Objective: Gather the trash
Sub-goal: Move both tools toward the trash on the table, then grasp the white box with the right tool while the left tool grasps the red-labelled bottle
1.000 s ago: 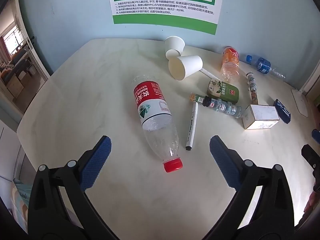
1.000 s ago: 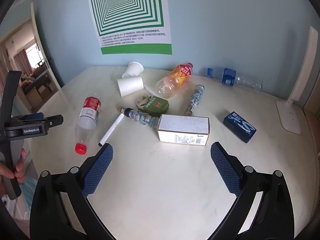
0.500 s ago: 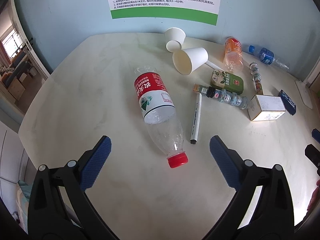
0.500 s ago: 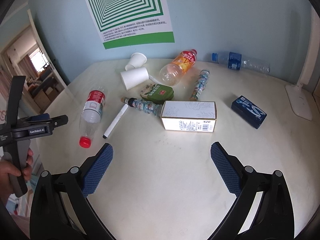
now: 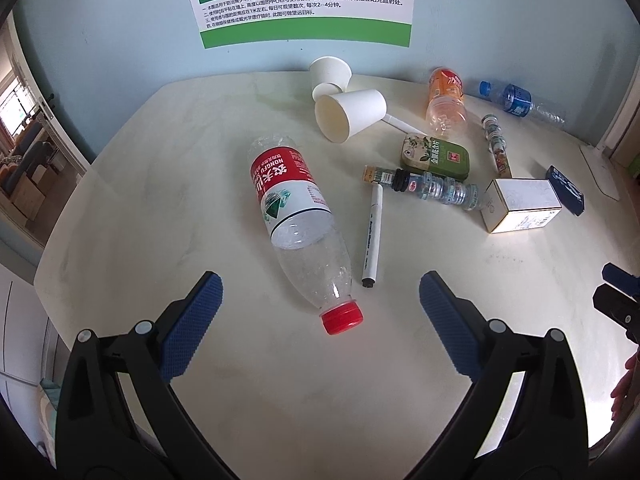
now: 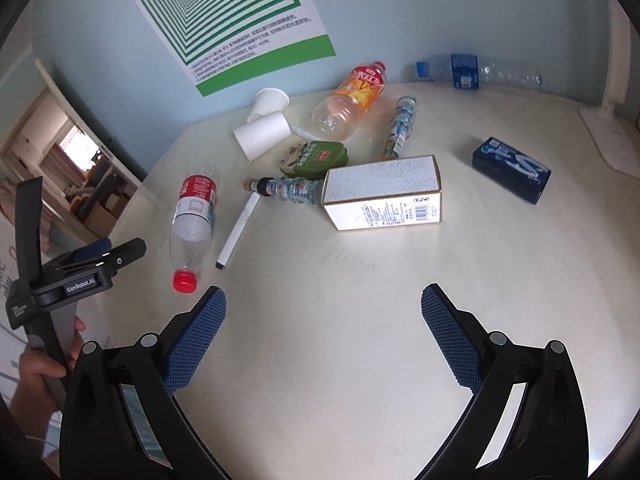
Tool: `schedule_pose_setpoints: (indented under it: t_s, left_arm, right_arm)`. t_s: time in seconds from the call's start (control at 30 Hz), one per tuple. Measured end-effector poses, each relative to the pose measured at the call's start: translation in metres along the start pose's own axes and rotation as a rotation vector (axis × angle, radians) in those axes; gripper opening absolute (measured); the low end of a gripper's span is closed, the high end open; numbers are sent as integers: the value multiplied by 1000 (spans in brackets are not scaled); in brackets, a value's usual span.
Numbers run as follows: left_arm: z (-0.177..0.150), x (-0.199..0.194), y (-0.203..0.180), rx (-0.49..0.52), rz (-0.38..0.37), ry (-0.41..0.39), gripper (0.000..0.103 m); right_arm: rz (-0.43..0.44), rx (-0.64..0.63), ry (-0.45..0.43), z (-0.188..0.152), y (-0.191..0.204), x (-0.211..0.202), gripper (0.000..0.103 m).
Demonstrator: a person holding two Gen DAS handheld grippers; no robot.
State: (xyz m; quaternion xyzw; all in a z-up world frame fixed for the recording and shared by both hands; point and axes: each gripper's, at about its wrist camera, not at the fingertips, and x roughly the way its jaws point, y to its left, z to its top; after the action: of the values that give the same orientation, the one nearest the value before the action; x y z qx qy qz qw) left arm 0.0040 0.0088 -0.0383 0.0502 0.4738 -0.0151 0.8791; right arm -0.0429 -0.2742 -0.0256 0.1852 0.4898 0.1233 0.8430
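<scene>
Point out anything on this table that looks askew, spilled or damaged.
Nothing is spilled. Everything lies toppled: the red-capped bottle, the orange bottle and two paper cups all rest on their sides. The clear bottle with the blue label by the wall looks crumpled.

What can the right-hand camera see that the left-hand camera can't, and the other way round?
Only the right wrist view shows the person's hand holding the left gripper's handle, and the white lamp's upright arm.

Only the left wrist view shows the paper cup's open mouth and the water bottle's red label up close, lined up between the open left gripper.

Both show the marker, green tin, white box, orange bottle and blue pack on the table.
</scene>
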Motion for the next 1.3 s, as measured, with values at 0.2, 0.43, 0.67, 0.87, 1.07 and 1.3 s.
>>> schedule_pose_setpoints:
  t_s: [0.2,0.43,0.67,0.87,1.07,1.3]
  left_arm:
    - [-3,8,5,-2,-16,27,97]
    - [3,20,7,17,-27,46,97]
    - [18,37,10,18,-29,64,96]
    - [32,61,13,44,-17,99,96]
    - [43,91,11,98,21,144,96]
    - [51,126,16,91,50,211,96]
  right_arm:
    - [-16,-7,-16,-2,1,-5,97]
    - [-48,-123,18,13,4,3,97]
    - [-36,-210,33,31,1,14,97]
    - [-41,-334,59,47,3,32,97]
    - [-83,-497,96,70,-3,59,97]
    - [-98,-738,170,91,-7,103,97]
